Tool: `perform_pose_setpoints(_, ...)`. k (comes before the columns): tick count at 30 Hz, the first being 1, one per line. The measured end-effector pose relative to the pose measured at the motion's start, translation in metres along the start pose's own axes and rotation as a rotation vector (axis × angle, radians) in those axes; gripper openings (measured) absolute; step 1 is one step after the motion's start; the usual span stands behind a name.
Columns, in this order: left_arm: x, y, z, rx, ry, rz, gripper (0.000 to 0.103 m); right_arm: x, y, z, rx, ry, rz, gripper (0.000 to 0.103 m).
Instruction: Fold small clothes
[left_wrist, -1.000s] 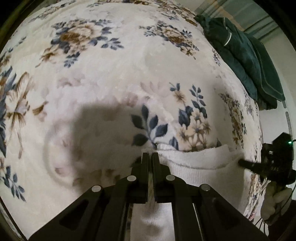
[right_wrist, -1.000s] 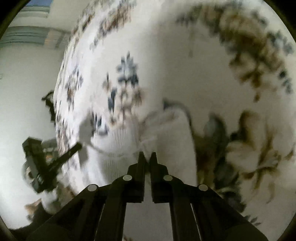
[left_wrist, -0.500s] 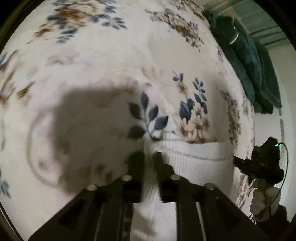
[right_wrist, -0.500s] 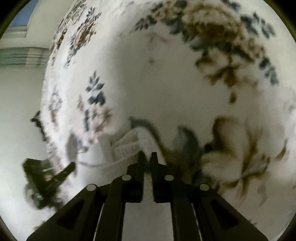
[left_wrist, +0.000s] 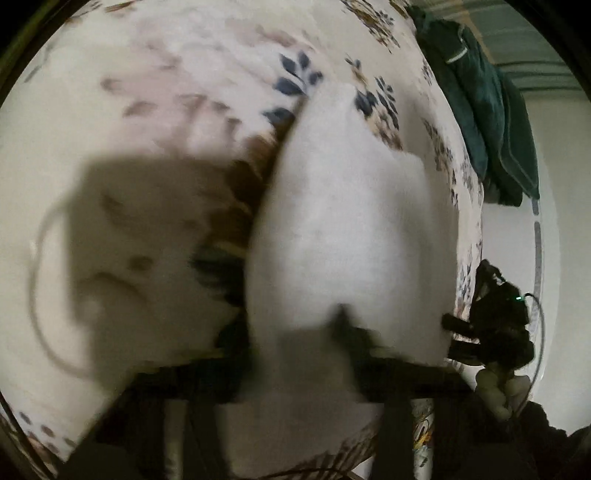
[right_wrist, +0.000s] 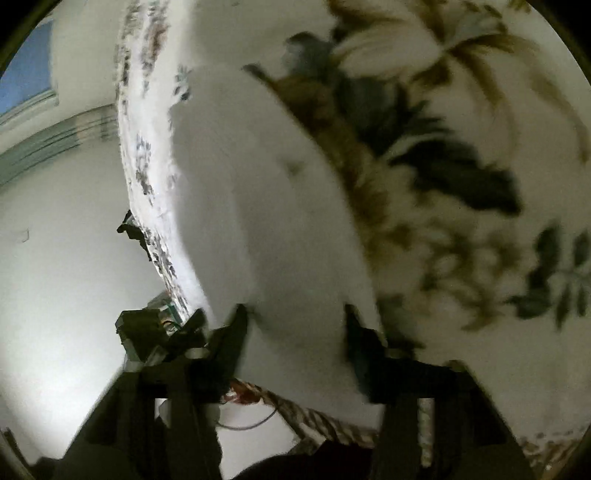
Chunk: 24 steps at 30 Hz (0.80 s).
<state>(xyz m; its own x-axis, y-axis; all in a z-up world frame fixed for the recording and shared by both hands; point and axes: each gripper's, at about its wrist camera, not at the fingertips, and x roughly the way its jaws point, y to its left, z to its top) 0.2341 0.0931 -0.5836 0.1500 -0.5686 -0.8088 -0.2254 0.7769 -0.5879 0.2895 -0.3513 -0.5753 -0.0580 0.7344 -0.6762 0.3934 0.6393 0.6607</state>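
A small white knit garment (left_wrist: 351, 229) lies on the floral blanket (left_wrist: 166, 92), stretching away from me; it also shows in the right wrist view (right_wrist: 266, 206). Both views are blurred by motion. My left gripper (left_wrist: 295, 332) is open, its fingers spread apart at the garment's near edge. My right gripper (right_wrist: 295, 321) is open too, fingers wide on either side of the garment's near end. The right gripper also shows at the garment's right edge in the left wrist view (left_wrist: 458, 332), and the left gripper shows in the right wrist view (right_wrist: 159, 332).
A dark green folded garment (left_wrist: 480, 107) lies at the blanket's far right edge. The blanket's edge (right_wrist: 147, 177) drops off to a pale wall and floor. A thin cable (left_wrist: 37, 295) loops over the blanket on the left.
Both grippers were shut on the white garment's edge; now both are open and have pulled back toward me. The garment now lies longer, stretching away.
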Motion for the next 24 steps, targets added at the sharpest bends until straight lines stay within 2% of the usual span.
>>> perform_pose_setpoints(2, -0.006, -0.008, 0.002, 0.025, -0.030, 0.028, 0.012, -0.007, 0.003, -0.004, 0.007, -0.060, -0.005, 0.016)
perform_pose_setpoints(5, -0.014, 0.003, 0.005, 0.004, -0.059, 0.022, 0.009, -0.019, -0.010, -0.001, 0.057, -0.126, -0.048, 0.009)
perform_pose_setpoints(8, -0.017, 0.013, 0.003, 0.001, -0.028, -0.010, 0.010, -0.007, -0.010, 0.003, 0.043, -0.057, -0.050, 0.010)
perform_pose_setpoints(9, -0.018, 0.014, 0.003, 0.005, -0.004, -0.029, 0.014, -0.005, -0.005, 0.005, 0.023, -0.036, -0.056, 0.011)
perform_pose_setpoints(10, -0.019, 0.013, 0.004, 0.006, 0.013, -0.038, 0.020, -0.005, -0.002, 0.007, 0.013, -0.020, -0.050, 0.015)
perform_pose_setpoints(11, -0.020, 0.014, 0.005, 0.009, 0.023, -0.031, 0.029, -0.006, -0.001, 0.009, 0.005, -0.008, -0.054, 0.034)
perform_pose_setpoints(12, -0.023, 0.016, 0.007, 0.015, 0.019, -0.018, 0.051, -0.008, -0.002, 0.013, -0.007, -0.009, -0.060, 0.048)
perform_pose_setpoints(13, -0.025, 0.020, 0.010, 0.017, 0.002, -0.020, 0.070, -0.010, -0.005, 0.020, -0.010, -0.017, -0.044, 0.074)
perform_pose_setpoints(14, -0.026, 0.025, 0.014, 0.007, -0.014, -0.041, 0.072, -0.007, -0.011, 0.025, -0.015, -0.010, -0.003, 0.083)
perform_pose_setpoints(17, -0.011, 0.041, 0.027, -0.039, -0.006, -0.137, 0.072, 0.019, -0.027, 0.037, -0.014, 0.079, 0.092, 0.083)
perform_pose_setpoints(18, -0.002, 0.043, 0.031, -0.045, 0.007, -0.167, 0.072, 0.038, -0.030, 0.041, -0.014, 0.132, 0.157, 0.083)
perform_pose_setpoints(20, 0.016, 0.045, 0.038, -0.061, 0.033, -0.239, 0.072, 0.057, -0.030, 0.046, -0.035, 0.182, 0.209, 0.085)
perform_pose_setpoints(21, 0.023, 0.043, 0.042, -0.061, 0.039, -0.283, 0.072, 0.065, -0.025, 0.049, -0.058, 0.196, 0.220, 0.086)
perform_pose_setpoints(24, 0.033, 0.032, 0.048, -0.041, 0.045, -0.325, 0.072, 0.079, -0.014, 0.053, -0.081, 0.221, 0.225, 0.089)
